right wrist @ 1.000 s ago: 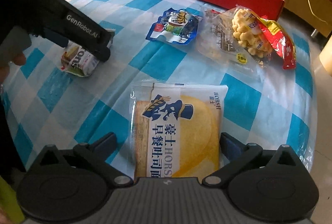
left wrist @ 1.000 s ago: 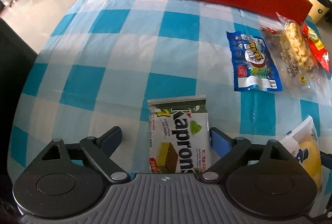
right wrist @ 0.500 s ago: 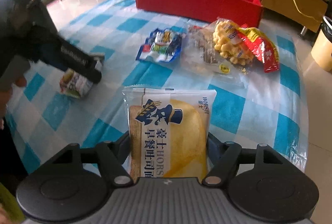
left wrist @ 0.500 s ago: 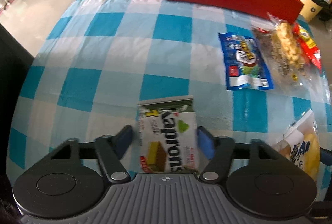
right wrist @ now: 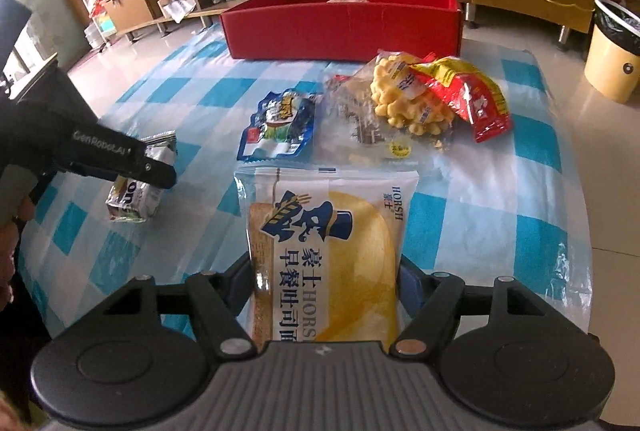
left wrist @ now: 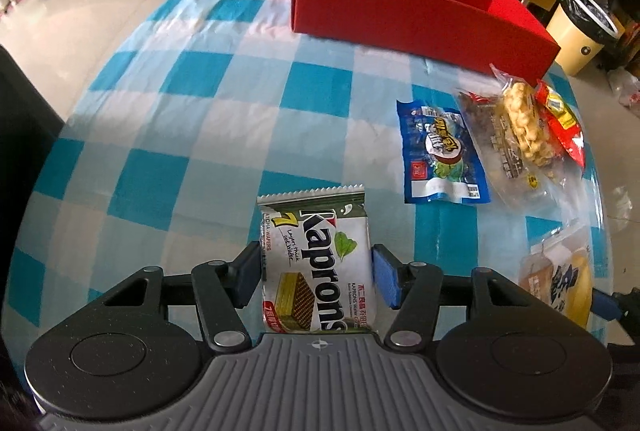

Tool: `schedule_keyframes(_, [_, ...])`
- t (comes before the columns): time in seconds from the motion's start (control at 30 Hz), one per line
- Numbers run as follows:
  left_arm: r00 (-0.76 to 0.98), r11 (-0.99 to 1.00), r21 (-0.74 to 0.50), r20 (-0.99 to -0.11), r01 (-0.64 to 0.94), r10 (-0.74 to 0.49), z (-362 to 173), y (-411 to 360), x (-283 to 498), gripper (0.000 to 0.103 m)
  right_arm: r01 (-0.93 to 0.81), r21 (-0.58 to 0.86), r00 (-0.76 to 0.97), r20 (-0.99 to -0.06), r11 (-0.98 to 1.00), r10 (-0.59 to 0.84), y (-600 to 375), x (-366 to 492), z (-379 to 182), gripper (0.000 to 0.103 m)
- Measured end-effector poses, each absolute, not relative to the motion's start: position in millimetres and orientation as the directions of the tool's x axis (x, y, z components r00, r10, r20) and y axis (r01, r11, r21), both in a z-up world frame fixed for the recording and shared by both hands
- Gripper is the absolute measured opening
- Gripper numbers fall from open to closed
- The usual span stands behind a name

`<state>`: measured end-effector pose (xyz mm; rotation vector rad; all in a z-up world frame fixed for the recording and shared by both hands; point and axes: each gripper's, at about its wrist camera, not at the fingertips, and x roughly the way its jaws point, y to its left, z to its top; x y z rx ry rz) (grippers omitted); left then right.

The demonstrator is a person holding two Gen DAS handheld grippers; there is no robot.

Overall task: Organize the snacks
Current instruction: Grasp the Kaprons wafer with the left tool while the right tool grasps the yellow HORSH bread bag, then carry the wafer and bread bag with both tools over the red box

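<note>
A white and green Kaprons wafer pack (left wrist: 320, 255) stands between the blue pads of my left gripper (left wrist: 316, 273). Its jaws are closing and press on the pack's two sides, a little above the checked cloth. In the right wrist view the same wafer pack (right wrist: 132, 199) hangs tilted from that gripper. My right gripper (right wrist: 326, 283) is shut on a yellow and white bread pack (right wrist: 324, 231), raised off the table. The open red box (left wrist: 400, 15) sits at the table's far edge, with a few packs inside; from the right it is the red box (right wrist: 340, 31) straight ahead.
Between the grippers and the box lie a blue pouch (right wrist: 280, 127), a clear bag of yellow puffs (right wrist: 400, 103) and a red packet (right wrist: 472, 99). A yellow bin (right wrist: 616, 59) stands on the floor at the far right. Low wooden shelves line the back wall.
Both grippers went from open around their packs to shut on them. Each has since lifted its pack slightly off the cloth, and the right one has tilted up toward the red box.
</note>
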<state>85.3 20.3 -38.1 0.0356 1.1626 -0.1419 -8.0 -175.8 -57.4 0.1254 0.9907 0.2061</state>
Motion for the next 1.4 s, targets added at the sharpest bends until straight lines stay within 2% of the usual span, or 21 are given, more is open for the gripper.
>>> schedule_keyframes(0.43, [0.432,0.982,0.042,-0.901,0.187,-0.044,-38,2,76,0.065,-0.042,0.208,0.575,-0.795,0.977,0.194,-193,2,-62,0.070])
schedule_keyframes(1.4, [0.476,0.965,0.104,-0.879,0.242,-0.025,-37,-18,64,0.066,-0.047,0.223,0.619,-0.759,0.974,0.204,-196,3,-55,0.070])
